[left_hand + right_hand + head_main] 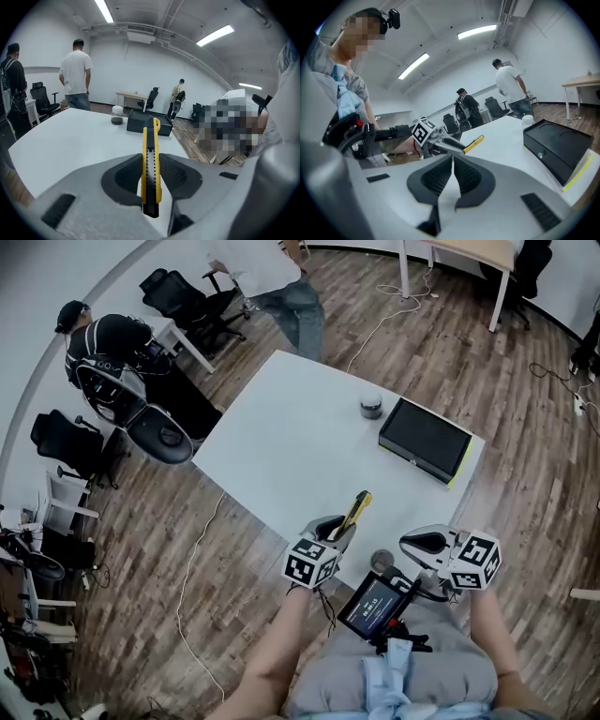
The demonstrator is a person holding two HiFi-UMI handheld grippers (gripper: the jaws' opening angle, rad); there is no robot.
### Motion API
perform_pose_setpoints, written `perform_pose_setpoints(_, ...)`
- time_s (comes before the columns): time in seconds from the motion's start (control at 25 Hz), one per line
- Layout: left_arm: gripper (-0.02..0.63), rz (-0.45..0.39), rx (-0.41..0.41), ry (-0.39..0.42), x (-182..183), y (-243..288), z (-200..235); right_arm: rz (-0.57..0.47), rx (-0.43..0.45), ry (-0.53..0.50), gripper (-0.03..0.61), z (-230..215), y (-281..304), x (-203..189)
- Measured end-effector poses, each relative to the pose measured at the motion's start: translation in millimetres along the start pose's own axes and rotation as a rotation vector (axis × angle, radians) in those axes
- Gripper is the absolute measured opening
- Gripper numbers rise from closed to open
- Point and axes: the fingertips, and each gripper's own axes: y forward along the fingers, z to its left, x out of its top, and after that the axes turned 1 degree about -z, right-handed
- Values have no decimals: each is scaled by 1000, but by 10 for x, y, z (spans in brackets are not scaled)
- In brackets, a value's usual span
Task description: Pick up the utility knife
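1. Left gripper view showed the left gripper (151, 165) clamped on the utility knife (151, 136). Its ribbed pads pressed both flat sides of the rear half, and the yellow nose stuck out ahead.
2. The knife appeared to be held clear of the white table (281, 437), above its near edge.
3. I judged the knife light and stiff, with a hard plastic shell that could slip. A grip across the flat sides near mid-body suited it. No blade showed at the nose.
4. The right gripper (453, 164) held nothing, its jaws almost together, near the left one.
5. A black box (425, 439) and a small jar (371, 407) sat well apart on the table's far side, and neither stood in the way.
6. A standing person (281, 287) was beyond the far corner, clear of the work.
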Motion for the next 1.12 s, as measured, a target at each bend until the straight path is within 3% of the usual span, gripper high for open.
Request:
perform_pose_setpoints(0.44, 123, -84, -49, 4, 217, -345, -341, -5, 14, -22, 31, 160, 94, 48)
perform_pose_setpoints(1.12, 123, -120, -56, 31, 325, -706, -679, 3, 59, -52, 31, 379, 134, 66)
